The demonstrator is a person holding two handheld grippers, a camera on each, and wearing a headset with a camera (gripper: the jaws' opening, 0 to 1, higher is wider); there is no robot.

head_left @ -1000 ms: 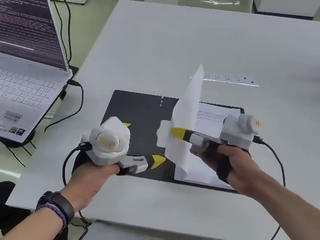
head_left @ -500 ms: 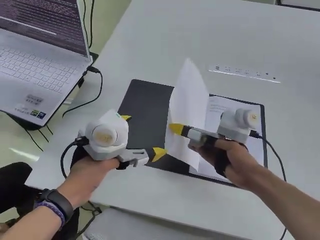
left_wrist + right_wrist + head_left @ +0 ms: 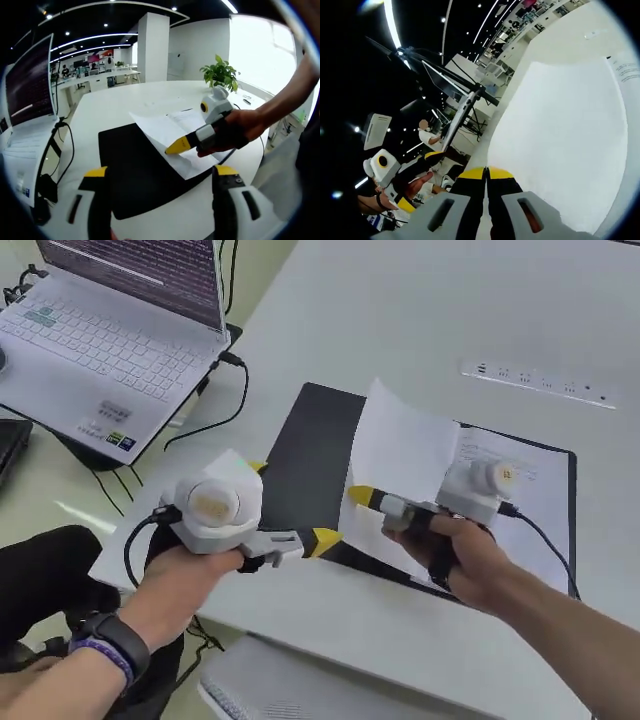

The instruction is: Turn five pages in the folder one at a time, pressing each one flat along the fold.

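Even, bright overhead light fills the head view: the pale worktop (image 3: 480,300) carries a soft sheen, shadows under the hands are faint, and the lifted page (image 3: 400,450) is nearly washed out, though everything stays sharp. In the left gripper view, daylight from a window (image 3: 260,50) on the right burns to white, ceiling strip lights (image 3: 95,50) glow in a dimmer hall, and straight lines bow toward the edges. The right gripper view is steeply tilted. There the page glares white on one side, and the other side is dark and streaked by ceiling strip lights, with far details small and blurred.
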